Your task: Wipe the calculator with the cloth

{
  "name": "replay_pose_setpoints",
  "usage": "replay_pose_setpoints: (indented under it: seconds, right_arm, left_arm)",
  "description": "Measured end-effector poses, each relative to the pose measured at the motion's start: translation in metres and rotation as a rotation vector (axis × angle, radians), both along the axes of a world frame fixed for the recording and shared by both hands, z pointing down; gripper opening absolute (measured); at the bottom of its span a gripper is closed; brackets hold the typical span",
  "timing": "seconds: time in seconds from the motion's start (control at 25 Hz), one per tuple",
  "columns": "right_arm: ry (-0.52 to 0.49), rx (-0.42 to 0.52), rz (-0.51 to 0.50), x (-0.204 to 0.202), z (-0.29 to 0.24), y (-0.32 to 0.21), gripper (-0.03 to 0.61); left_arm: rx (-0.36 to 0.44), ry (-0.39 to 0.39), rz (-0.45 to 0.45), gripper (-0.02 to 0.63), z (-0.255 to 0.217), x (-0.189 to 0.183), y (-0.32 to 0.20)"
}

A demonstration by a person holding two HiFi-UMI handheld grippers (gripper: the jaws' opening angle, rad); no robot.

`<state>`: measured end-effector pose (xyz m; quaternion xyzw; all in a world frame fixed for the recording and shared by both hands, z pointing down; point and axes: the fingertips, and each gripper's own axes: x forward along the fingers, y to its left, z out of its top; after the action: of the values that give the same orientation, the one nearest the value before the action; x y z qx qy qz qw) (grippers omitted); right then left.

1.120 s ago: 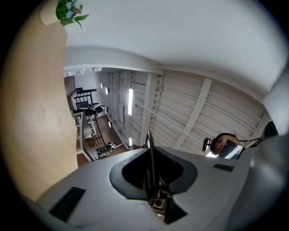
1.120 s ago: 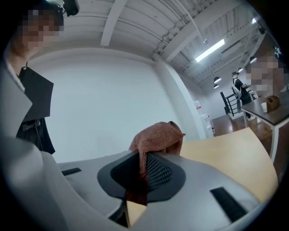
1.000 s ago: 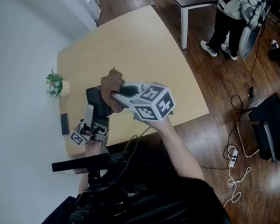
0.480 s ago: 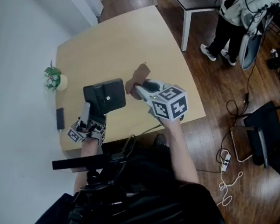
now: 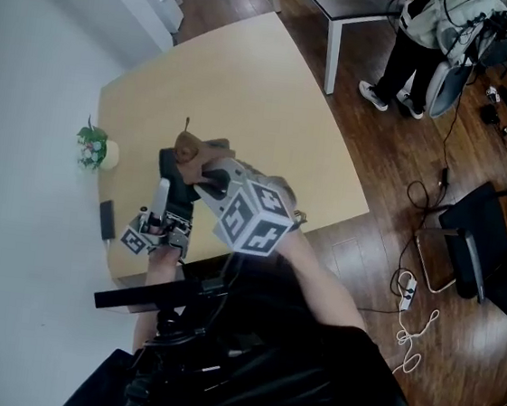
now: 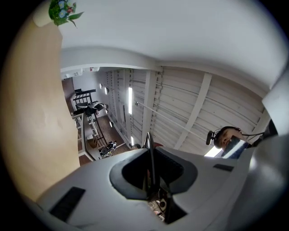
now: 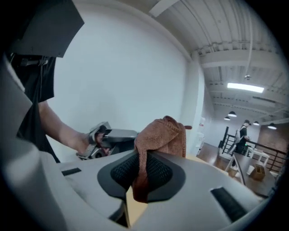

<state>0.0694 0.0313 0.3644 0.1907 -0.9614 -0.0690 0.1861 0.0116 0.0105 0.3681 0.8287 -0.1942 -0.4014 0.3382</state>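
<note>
The left tongs [image 5: 162, 198] stand nearly together, clamped on the near edge of the flat dark-grey plastic calculator [image 5: 174, 178]. In the left gripper view it shows edge-on as a thin dark blade between them. These tongs point a little upward, so the calculator seems to be propped up off the pale wooden desk [image 5: 248, 88] rather than lying flat. The left hand has barely shifted over the last second.

What has changed is the rust-brown terry cloth [image 5: 189, 150]. Half a second ago it hung out past the calculator's right edge, over bare desk. Now it has swung back onto the calculator's far end, just beyond the left tongs' tips. That looks like the return half of a back-and-forth stroke, so the wiping appears well under way.

The right tongs [image 5: 204, 176] are pinched tight on a fold of the cloth, with the rest bunched past their tips. The right forearm reaches in from the lower right. Its wrist has rolled, so the marker cube [image 5: 252, 217] shows new faces.
</note>
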Motion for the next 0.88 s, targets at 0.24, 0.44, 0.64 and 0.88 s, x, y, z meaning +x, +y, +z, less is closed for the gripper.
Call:
replay_pose_setpoints:
  seconds: [0.24,0.44,0.64,0.88]
  right_arm:
    - [0.087,-0.174,-0.230,-0.027,0.063,0.067,0.043]
    - [-0.057,-0.282,-0.180,-0.001,0.054,0.052,0.041]
    - [-0.227,-0.130,0.128,0.060,-0.012,-0.030,0.043]
    - [-0.074,-0.007,0.083,0.030,-0.012,-0.040,0.043]
  left_arm:
    - [-0.029,-0.006,-0.037,0.049,0.004,-0.003,-0.010]
    - [-0.055,0.006,-0.054,0.049,0.010,-0.006,-0.014]
    - [-0.073,-0.010,-0.049,0.049,0.016,-0.003,-0.009]
    - [-0.088,-0.043,-0.041,0.051,0.021,0.008,-0.005]
